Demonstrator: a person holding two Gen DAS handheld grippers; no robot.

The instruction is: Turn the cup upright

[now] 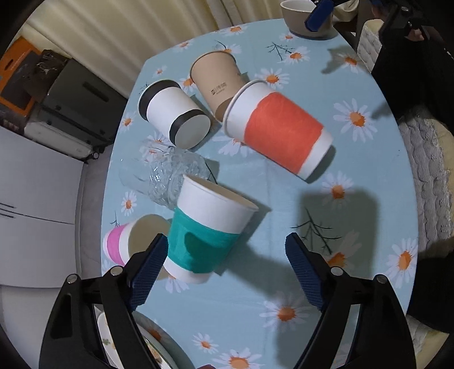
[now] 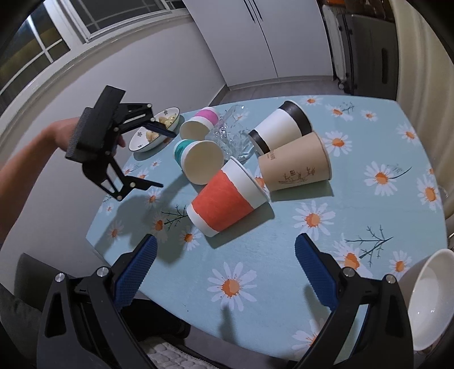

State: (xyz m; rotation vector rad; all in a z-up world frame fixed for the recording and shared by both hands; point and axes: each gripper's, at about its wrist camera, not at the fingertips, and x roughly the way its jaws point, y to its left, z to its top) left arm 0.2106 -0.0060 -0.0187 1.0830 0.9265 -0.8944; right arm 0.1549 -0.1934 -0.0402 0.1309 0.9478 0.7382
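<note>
Several paper cups lie on their sides on the daisy-print table (image 1: 354, 198). The teal-banded cup (image 1: 204, 232) (image 2: 198, 160) lies nearest my left gripper (image 1: 227, 264), which is open and empty, its left pad just beside the cup's base. The orange-banded cup (image 1: 279, 132) (image 2: 227, 200), brown cup (image 1: 217, 82) (image 2: 295, 164), black-banded cup (image 1: 173, 113) (image 2: 281, 125) and pink-banded cup (image 1: 124, 241) (image 2: 200, 123) also lie tipped. My right gripper (image 2: 225, 272) is open and empty, hovering in front of the orange cup. The left gripper shows in the right wrist view (image 2: 163, 159).
A clear glass cup (image 1: 173, 176) (image 2: 231, 136) lies on its side among the cups. A patterned bowl with food (image 2: 156, 129) sits at the table's far left corner. A white bowl (image 2: 428, 301) (image 1: 305, 14) sits near my right gripper. Cabinets stand beyond the table.
</note>
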